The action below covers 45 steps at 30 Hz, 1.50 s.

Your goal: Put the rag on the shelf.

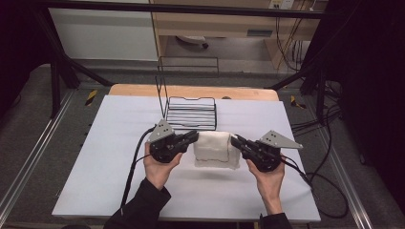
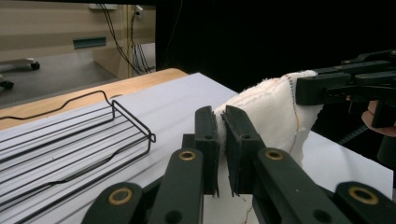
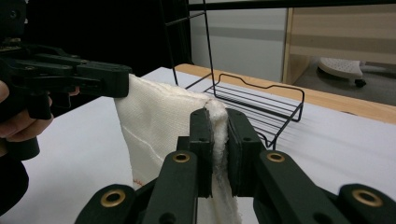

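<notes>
Both claws are clamping the white cloth (image 1: 216,149) between them: the left claw (image 1: 191,137) and right claw (image 1: 237,141) should be lifting evenly, keeping it taut, toward the wire rack (image 1: 192,113) beyond.

1. One white cloth (image 1: 216,149), at the table's centre.
2. One black wire rack (image 1: 192,113), at 12 o'clock from the cloth.
3. Two grippers: the left gripper (image 1: 195,136) at 9 o'clock of the cloth, the right gripper (image 1: 234,140) at 3 o'clock.
4. Two hands, one behind each gripper.
5. One white table (image 1: 114,157).
</notes>
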{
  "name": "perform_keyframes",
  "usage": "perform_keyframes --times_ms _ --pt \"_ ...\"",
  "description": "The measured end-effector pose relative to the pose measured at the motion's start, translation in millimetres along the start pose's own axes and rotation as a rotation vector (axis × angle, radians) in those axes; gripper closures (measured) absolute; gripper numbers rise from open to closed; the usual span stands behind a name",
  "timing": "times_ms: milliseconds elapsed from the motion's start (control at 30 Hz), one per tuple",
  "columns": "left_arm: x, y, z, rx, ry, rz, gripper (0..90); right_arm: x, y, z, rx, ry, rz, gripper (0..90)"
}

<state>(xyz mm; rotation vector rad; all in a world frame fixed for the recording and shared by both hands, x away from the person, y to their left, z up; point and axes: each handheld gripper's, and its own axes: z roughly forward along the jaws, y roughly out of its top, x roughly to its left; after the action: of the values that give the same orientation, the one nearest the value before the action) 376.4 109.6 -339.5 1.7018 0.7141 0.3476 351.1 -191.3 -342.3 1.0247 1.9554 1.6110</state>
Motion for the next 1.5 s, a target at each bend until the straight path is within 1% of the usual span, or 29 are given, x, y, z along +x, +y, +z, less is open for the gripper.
perform_keyframes --times_ms 100,200,400,500,567,733,933,1067,1200,1333,1433,1500 --pt "0.7 5.1 -3.5 -0.012 0.006 0.004 83.9 1.7 3.0 1.0 -0.012 -0.001 -0.004 82.2" --pt "1.5 7.1 -5.3 -0.014 0.009 0.009 84.0 3.9 6.9 2.1 -0.026 -0.002 -0.007 82.3" --pt "4.0 13.4 -11.1 -0.036 0.019 0.016 84.0 8.2 14.3 5.0 -0.052 -0.005 -0.018 82.3" --pt "5.8 16.9 -14.0 -0.044 0.024 0.018 84.0 9.7 17.8 6.8 -0.065 0.001 -0.022 82.3" --pt "7.0 19.4 -16.1 -0.050 0.027 0.020 83.9 10.7 18.9 7.3 -0.067 0.001 -0.019 82.3" --pt "9.2 27.8 -21.8 -0.067 0.037 0.029 84.0 14.2 25.9 11.0 -0.088 0.002 -0.028 82.3" --pt "12.7 32.7 -26.0 -0.080 0.046 0.028 84.0 18.1 34.0 15.5 -0.106 0.003 -0.036 82.4" --pt "15.2 38.6 -29.7 -0.092 0.054 0.033 84.0 19.8 38.6 17.7 -0.115 0.004 -0.043 82.4" --pt "16.7 44.3 -32.9 -0.105 0.063 0.039 84.0 21.5 45.1 20.5 -0.128 0.003 -0.051 82.3" --pt "19.3 49.7 -36.2 -0.118 0.066 0.034 84.0 24.3 54.4 23.6 -0.139 0.005 -0.060 82.4" --pt "21.0 54.3 -38.5 -0.126 0.074 0.038 84.0 25.7 60.0 25.8 -0.147 0.004 -0.076 82.4" --pt "22.3 57.2 -39.7 -0.132 0.078 0.042 84.0 26.6 63.2 27.1 -0.152 0.003 -0.078 82.4"
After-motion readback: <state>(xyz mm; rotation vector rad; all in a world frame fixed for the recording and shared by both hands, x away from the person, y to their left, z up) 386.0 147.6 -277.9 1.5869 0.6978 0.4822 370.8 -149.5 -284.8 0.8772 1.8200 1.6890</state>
